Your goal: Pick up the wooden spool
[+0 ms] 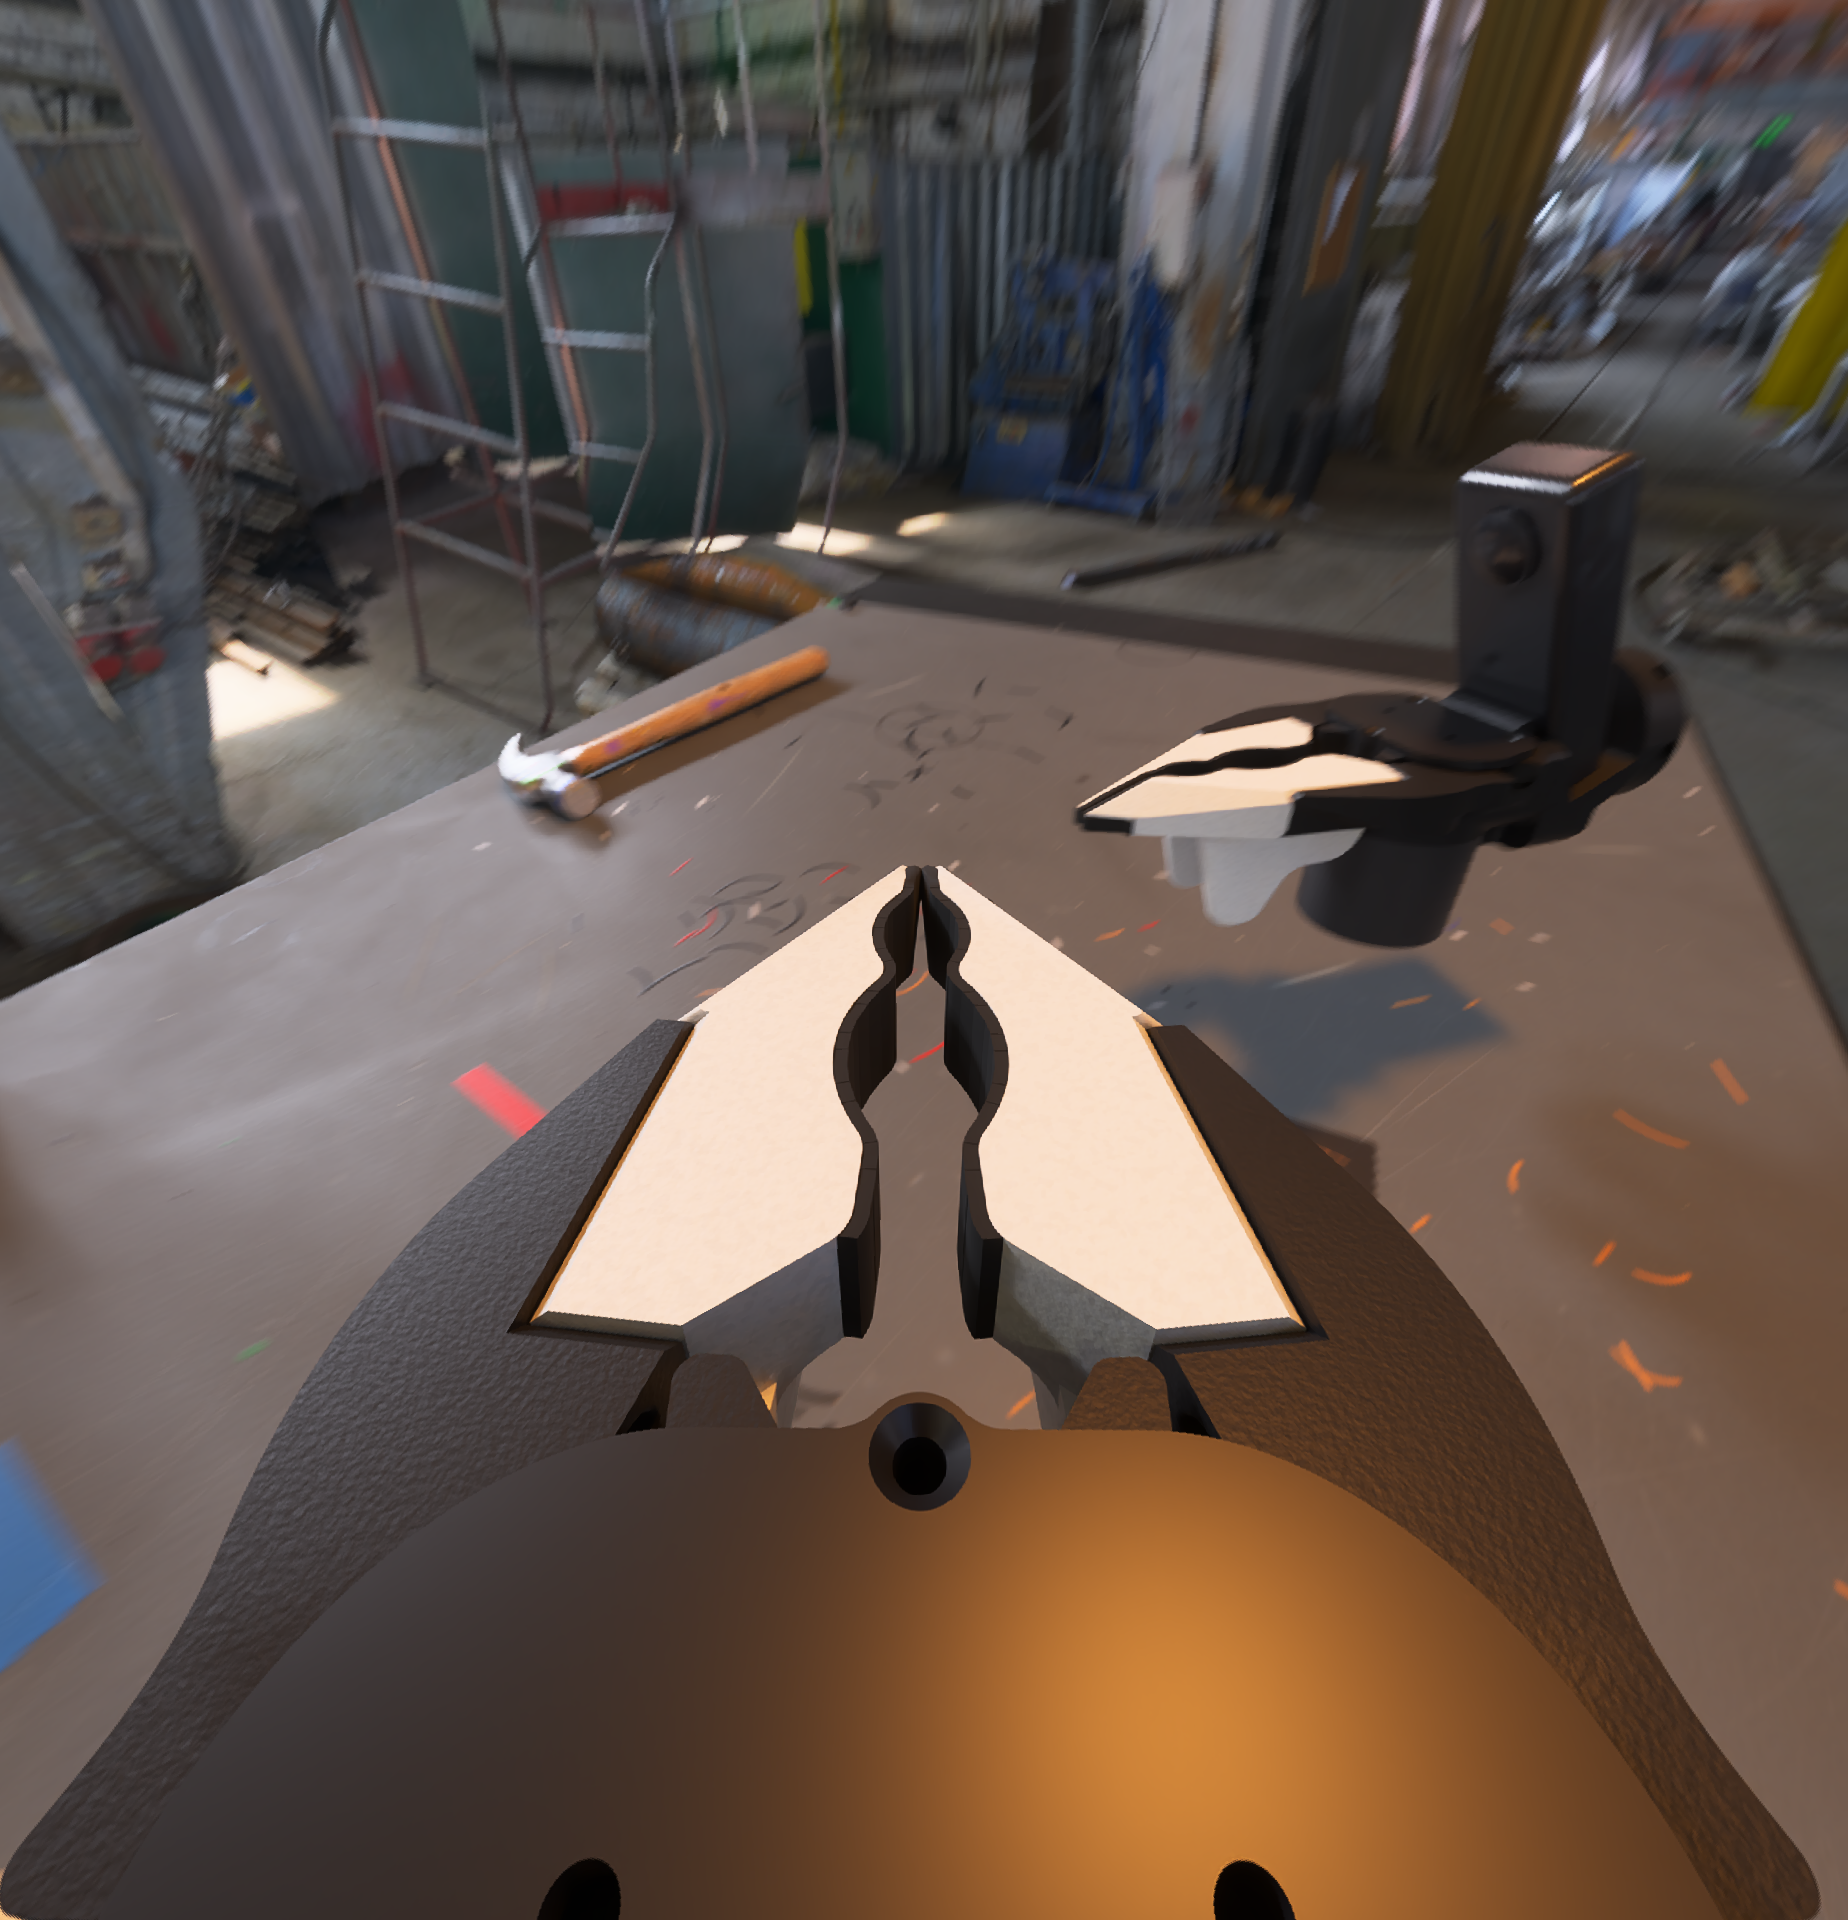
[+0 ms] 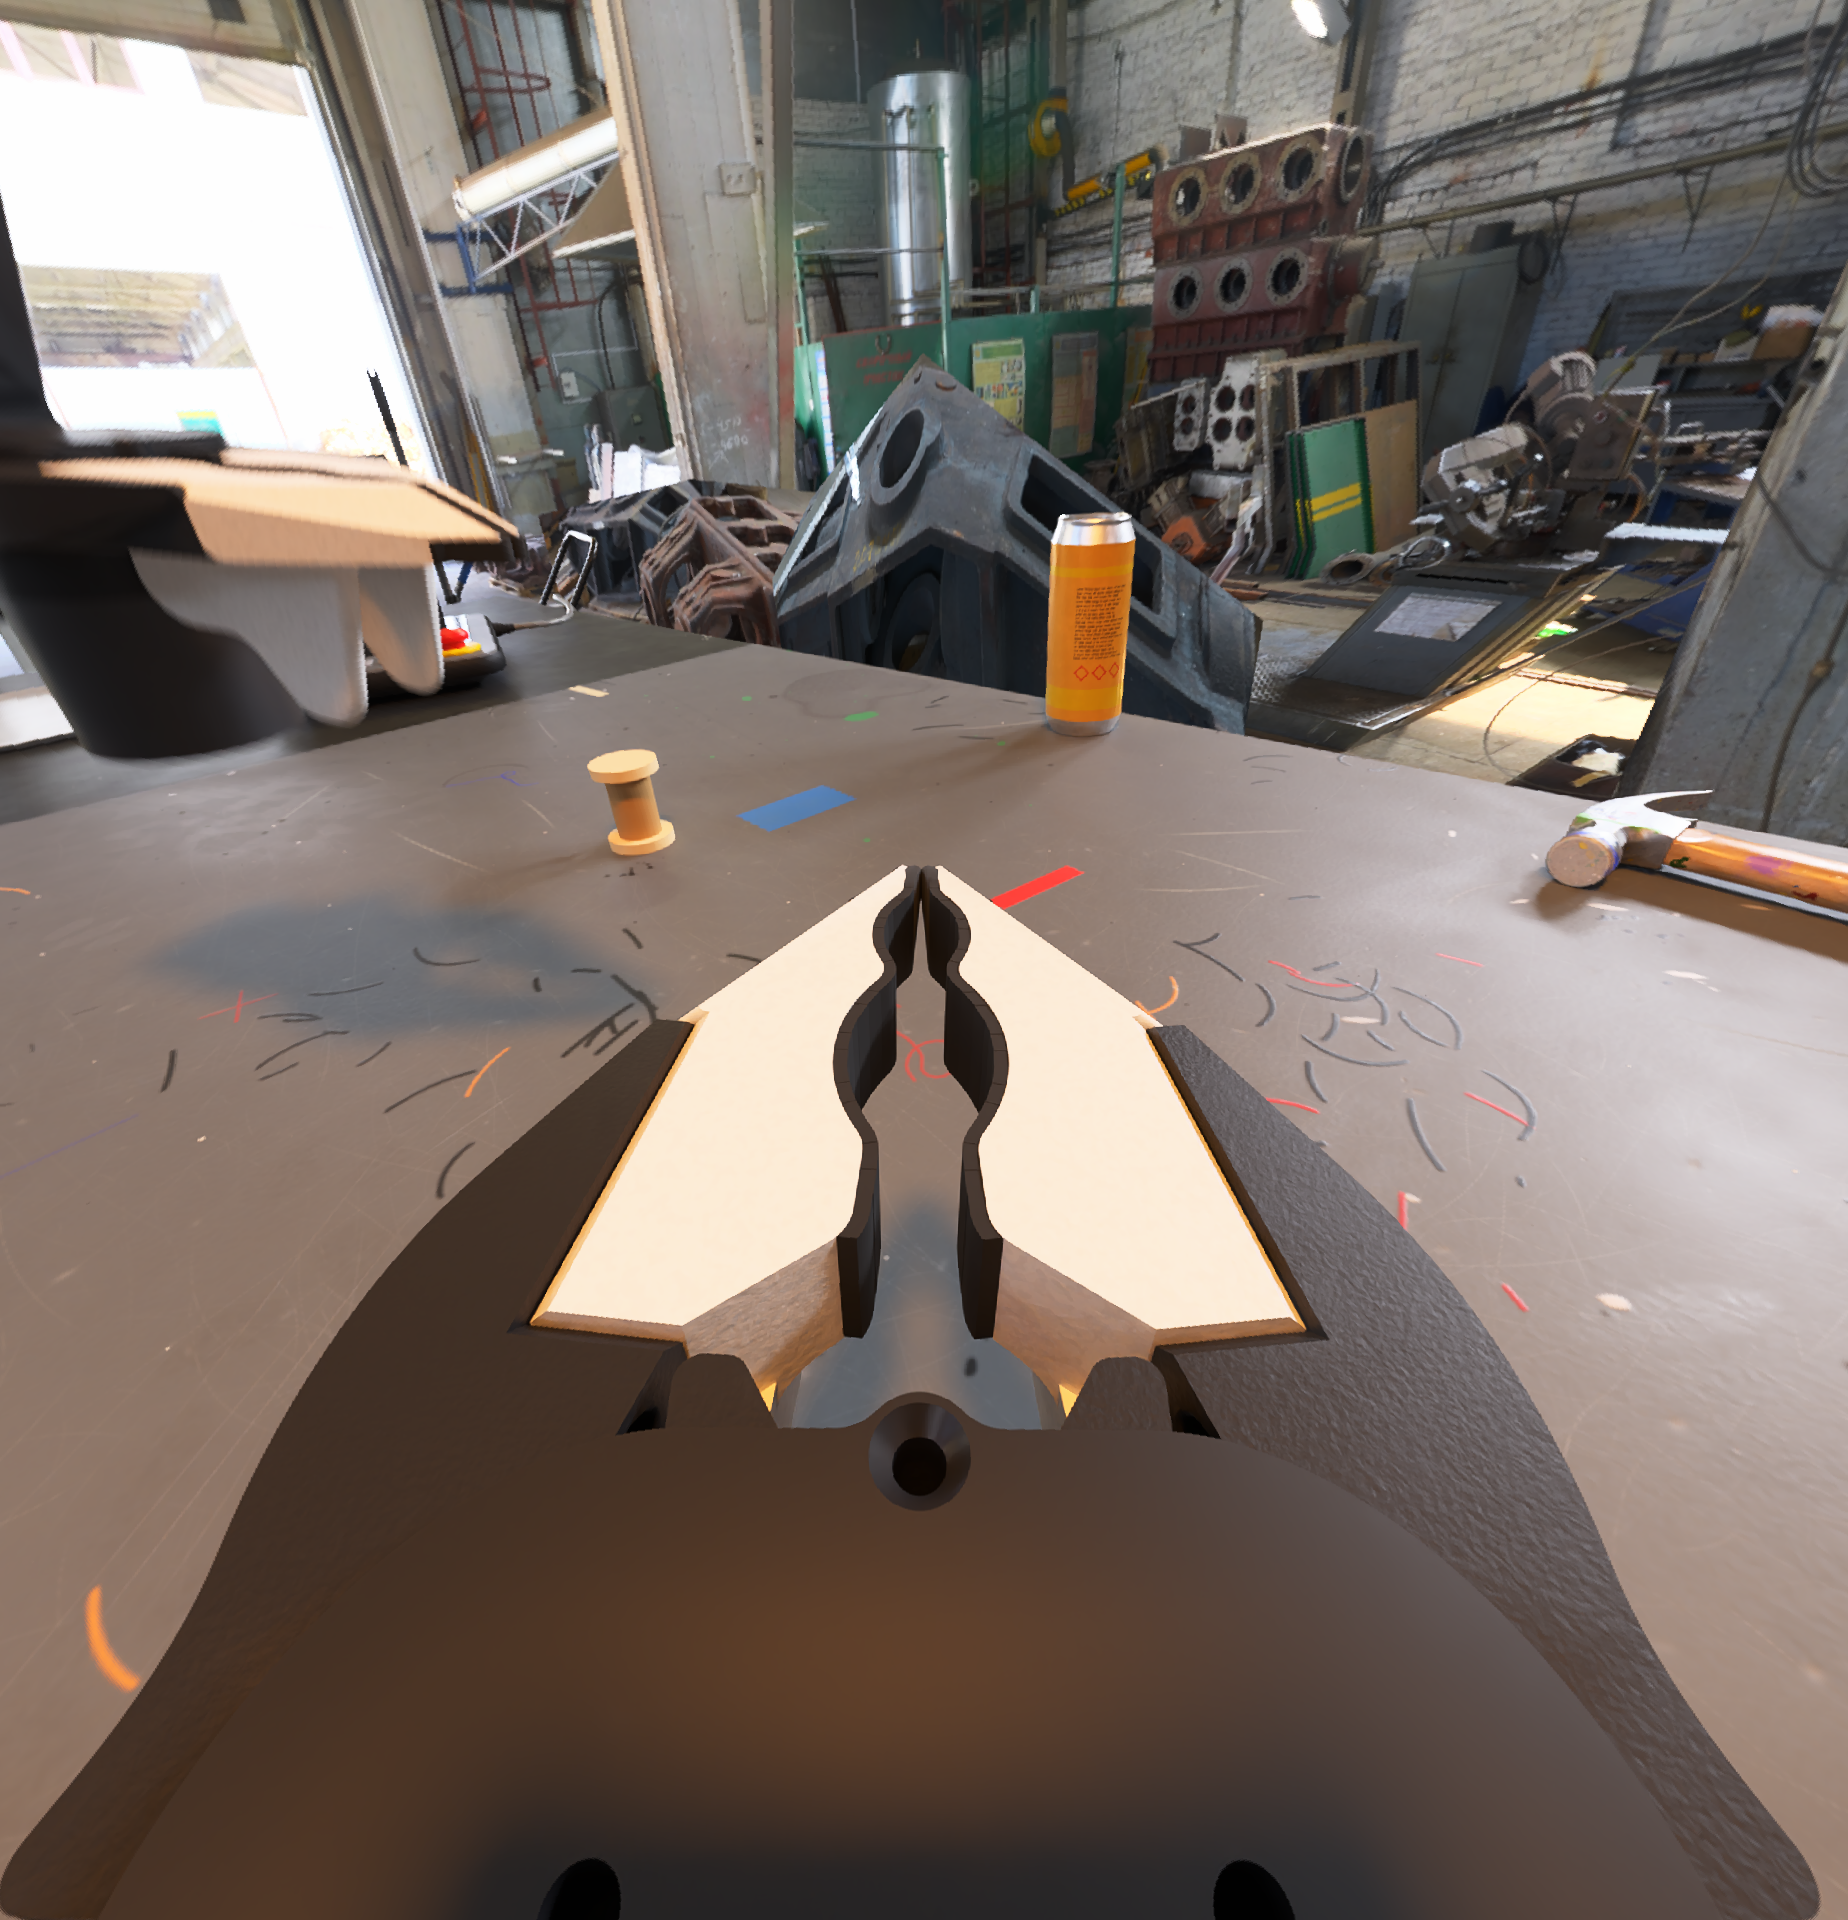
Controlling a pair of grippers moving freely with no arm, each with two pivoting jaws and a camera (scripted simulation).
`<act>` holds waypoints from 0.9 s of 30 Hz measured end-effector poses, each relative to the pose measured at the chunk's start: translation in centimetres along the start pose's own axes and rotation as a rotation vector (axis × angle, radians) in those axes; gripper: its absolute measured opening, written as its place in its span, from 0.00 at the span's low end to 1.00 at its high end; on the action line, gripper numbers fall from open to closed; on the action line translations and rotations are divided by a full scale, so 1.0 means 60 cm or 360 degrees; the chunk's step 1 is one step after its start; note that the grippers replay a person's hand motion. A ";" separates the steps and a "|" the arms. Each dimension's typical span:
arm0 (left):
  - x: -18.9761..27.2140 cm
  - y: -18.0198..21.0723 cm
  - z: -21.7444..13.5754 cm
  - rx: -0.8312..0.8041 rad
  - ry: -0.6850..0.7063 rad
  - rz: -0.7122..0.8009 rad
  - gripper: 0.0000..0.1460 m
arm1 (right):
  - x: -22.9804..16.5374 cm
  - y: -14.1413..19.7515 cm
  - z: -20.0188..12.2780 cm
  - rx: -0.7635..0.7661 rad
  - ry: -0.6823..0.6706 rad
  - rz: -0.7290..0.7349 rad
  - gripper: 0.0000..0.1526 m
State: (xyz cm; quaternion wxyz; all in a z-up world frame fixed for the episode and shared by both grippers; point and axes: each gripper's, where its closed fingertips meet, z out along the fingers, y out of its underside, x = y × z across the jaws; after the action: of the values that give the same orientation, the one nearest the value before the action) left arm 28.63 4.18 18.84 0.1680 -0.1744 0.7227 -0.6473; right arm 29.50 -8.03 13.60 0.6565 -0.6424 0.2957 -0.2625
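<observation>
Wooden spool (image 2: 631, 801) stands upright on the brown worktop (image 2: 276, 1195), ahead and to the left of the right tool (image 2: 921, 875), well apart from its tips and not touched by anything. The right tool hovers above the worktop and points forward, almost level with the surface, with its two pale fingers (image 2: 754, 1122) brought together so that the tips nearly meet; only a narrow wavy slot stays between them and nothing is inside. The left tool (image 1: 921, 875) has the same posture in its own view: fingers (image 1: 1107, 1122) pressed close at the tips, empty, tilted slightly down to the worktop (image 1: 276, 1039). In the right wrist view the left tool (image 2: 489, 535) hangs at the upper left, higher than the spool and beside it, its fingers lying flat, and it throws a dark shadow on the worktop. In the left wrist view the right tool (image 1: 1091, 812) floats at the right, also closed. An orange can (image 2: 1088, 623) stands upright near the far edge, well behind the spool. A hammer (image 2: 1720, 854) with a wooden handle lies flat at the right. A blue strip (image 2: 795, 807) and a red strip (image 2: 1036, 886) are stuck on the surface between the spool and the right tool.
</observation>
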 end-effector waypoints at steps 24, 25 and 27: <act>-0.335 0.244 -0.222 -0.2176 -0.0265 -0.0131 0.27 | 0.001 0.020 0.001 -0.0091 -0.0069 0.0038 0.00; -0.336 0.249 -0.222 -0.2198 -0.0261 -0.0129 0.27 | 0.001 0.021 0.001 -0.0094 -0.0072 0.0041 0.00; -0.336 0.253 -0.222 -0.2245 -0.0242 -0.0133 0.27 | 0.000 0.023 0.002 -0.0101 -0.0079 0.0046 0.00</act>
State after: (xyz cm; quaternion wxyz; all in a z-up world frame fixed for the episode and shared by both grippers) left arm 39.65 26.84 5.50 0.0401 -0.3138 0.9485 -0.0170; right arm 29.54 -7.93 12.25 0.6466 -0.6648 0.2968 -0.2276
